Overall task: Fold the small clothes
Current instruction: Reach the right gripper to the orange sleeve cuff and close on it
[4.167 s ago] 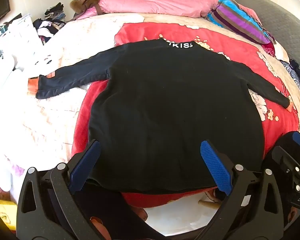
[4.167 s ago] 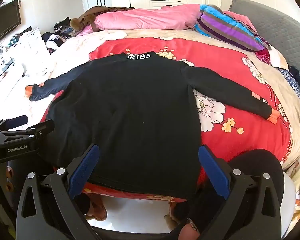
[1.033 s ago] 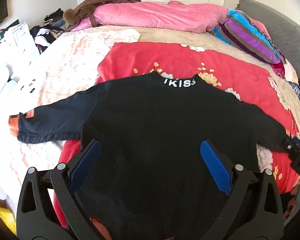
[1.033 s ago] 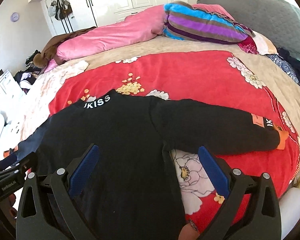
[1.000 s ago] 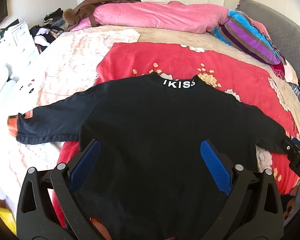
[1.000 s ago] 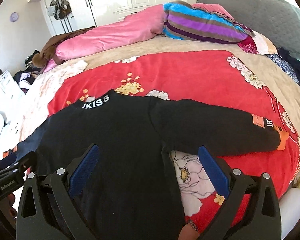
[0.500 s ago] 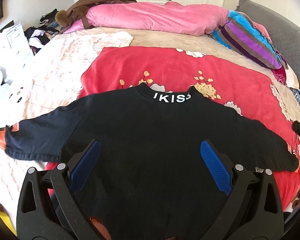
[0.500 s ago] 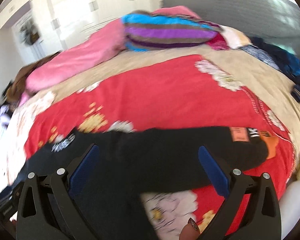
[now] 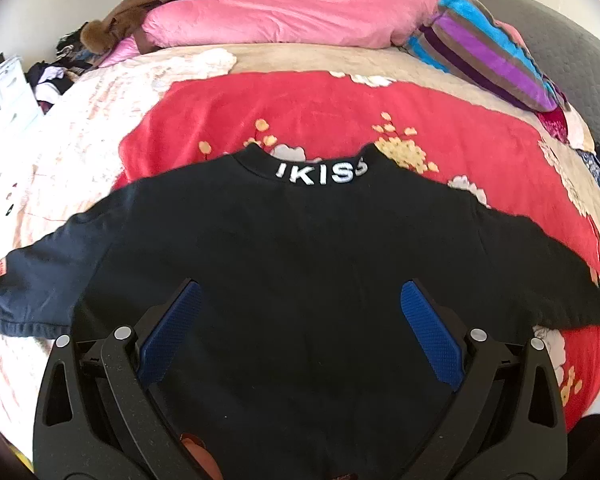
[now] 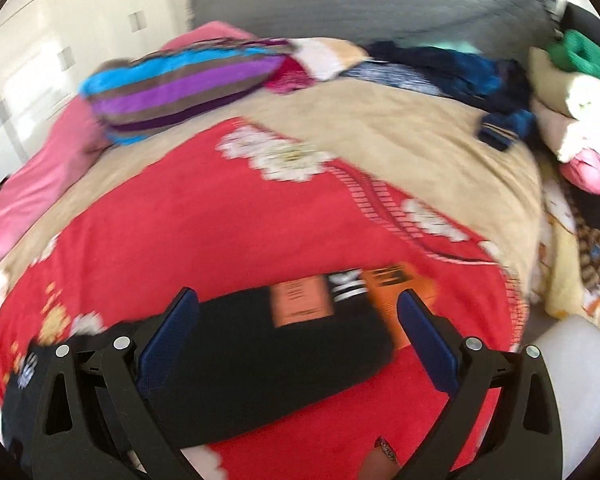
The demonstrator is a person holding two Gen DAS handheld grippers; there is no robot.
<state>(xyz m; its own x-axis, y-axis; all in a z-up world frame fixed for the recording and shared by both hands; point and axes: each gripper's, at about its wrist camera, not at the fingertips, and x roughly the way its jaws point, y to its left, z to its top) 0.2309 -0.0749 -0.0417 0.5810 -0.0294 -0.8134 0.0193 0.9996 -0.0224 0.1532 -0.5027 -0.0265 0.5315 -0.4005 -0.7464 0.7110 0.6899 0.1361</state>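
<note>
Black sweatshirt (image 9: 300, 264) lay flat on the red floral blanket (image 9: 340, 120), sleeves spread. Left gripper (image 9: 300, 336) hovered over its body, right gripper (image 10: 298, 334) over the orange cuff (image 10: 396, 292), both wide open, empty. Best pinch near that cuff, then carry the sleeve inward.

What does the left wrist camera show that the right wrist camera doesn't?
Only the left wrist view shows the black sweater's whole body, its collar lettering, the left sleeve and a brown coat by the pink pillow. Only the right wrist view, which is blurred, shows the right sleeve's orange cuff with its patch, and a heap of clothes at the far side. Both show the red floral blanket, the striped pillow, and an open hand-held gripper: left, right.
</note>
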